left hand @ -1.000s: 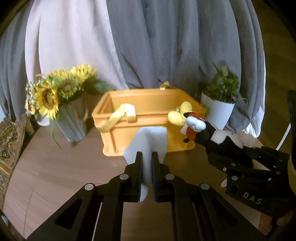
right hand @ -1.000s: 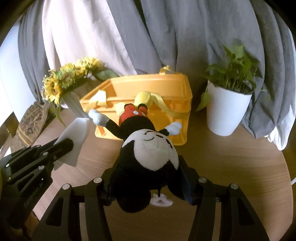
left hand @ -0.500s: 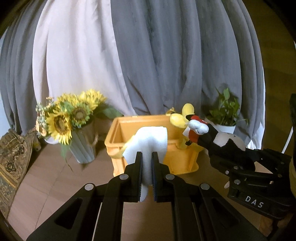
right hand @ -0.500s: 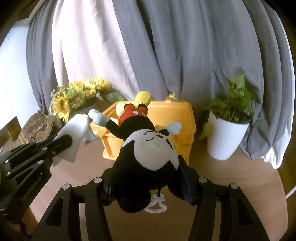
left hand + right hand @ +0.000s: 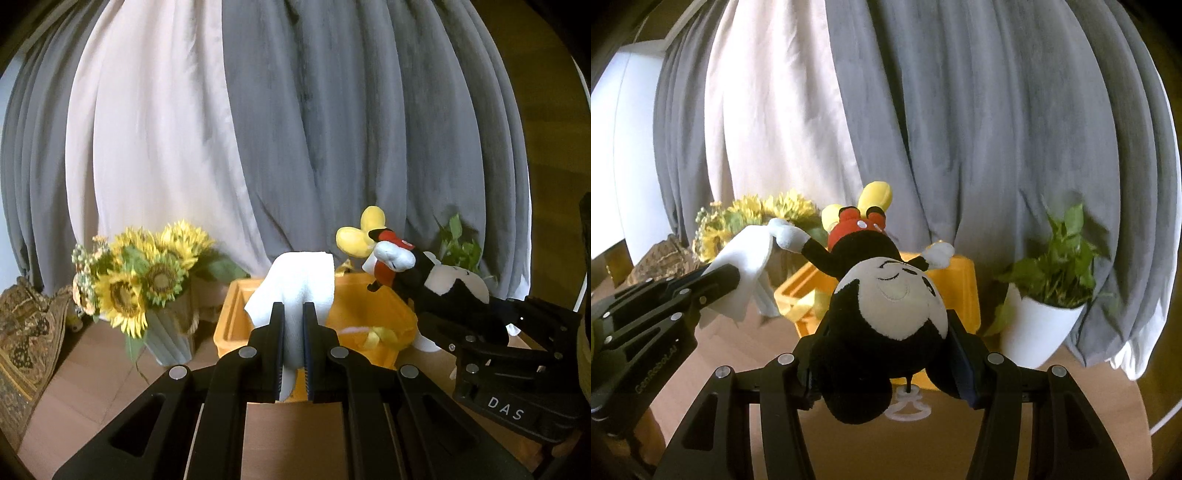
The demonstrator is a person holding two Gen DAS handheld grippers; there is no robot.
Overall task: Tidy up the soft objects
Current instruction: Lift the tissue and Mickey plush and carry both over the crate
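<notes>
Orange bin (image 5: pixel 369 317) (mostly hidden behind cloth (image 5: pixel 299 284))

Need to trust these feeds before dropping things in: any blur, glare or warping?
Left wrist view: sunflowers and orange crate motion-blurred, curtain bowed by fisheye, corners black. Right wrist view: plush toy sharp, bright window glare at left, potted plant softly smeared.

Home setting, likely a living room. Floor-length grey and pale curtains (image 5: pixel 258 129) fill the backdrop. Wooden table (image 5: pixel 92 387) carries a vase of sunflowers (image 5: pixel 140 280), a potted green plant (image 5: pixel 1049 291) and an orange storage crate (image 5: pixel 964 284). Patterned woven cloth (image 5: pixel 22 343) at the left edge.
</notes>
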